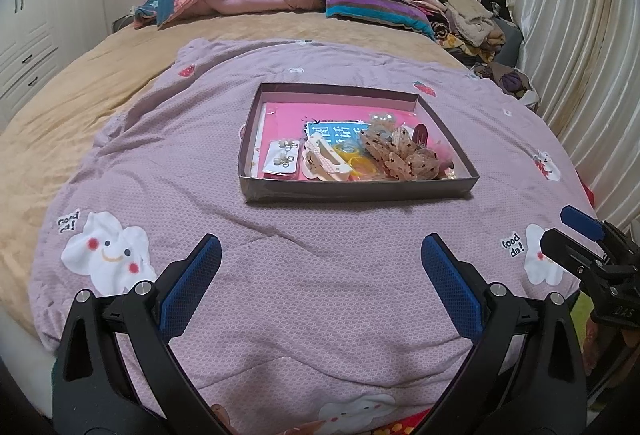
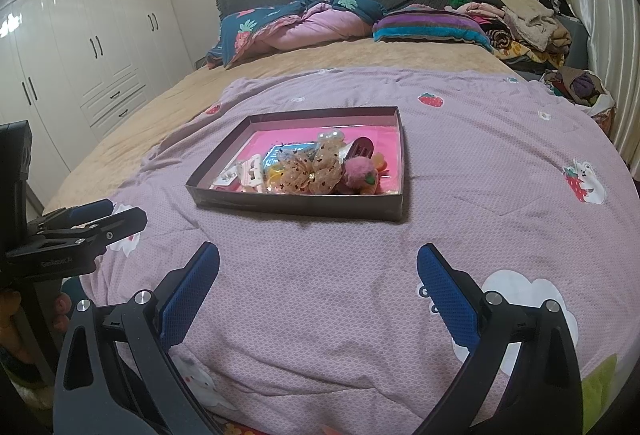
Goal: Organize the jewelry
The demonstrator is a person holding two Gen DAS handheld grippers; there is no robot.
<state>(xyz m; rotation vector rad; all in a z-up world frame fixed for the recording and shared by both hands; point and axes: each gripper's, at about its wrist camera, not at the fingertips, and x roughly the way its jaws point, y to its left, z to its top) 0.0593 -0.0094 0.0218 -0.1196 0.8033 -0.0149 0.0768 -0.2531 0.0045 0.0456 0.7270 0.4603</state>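
All the hair pieces (image 1: 376, 151) lie heaped inside the box (image 1: 360, 189); none outside it; left tool (image 1: 320, 275) and right tool (image 2: 318, 275) gape wide, empty, short of the box.

Left gripper (image 1: 322, 263) hovers wide open above the lilac cartoon-print quilt (image 1: 312, 235), facing the shallow grey cardboard tray (image 1: 360, 190) of hair accessories, right gripper (image 1: 576, 235) alongside.

From my left wrist feed, the right gripper (image 1: 588, 235) is cut off by the frame's right edge, so I cannot judge its jaws. The tray (image 2: 296, 203) front wall hides the lowest pieces, and the small items on the white card (image 1: 282, 157) are too small to identify.
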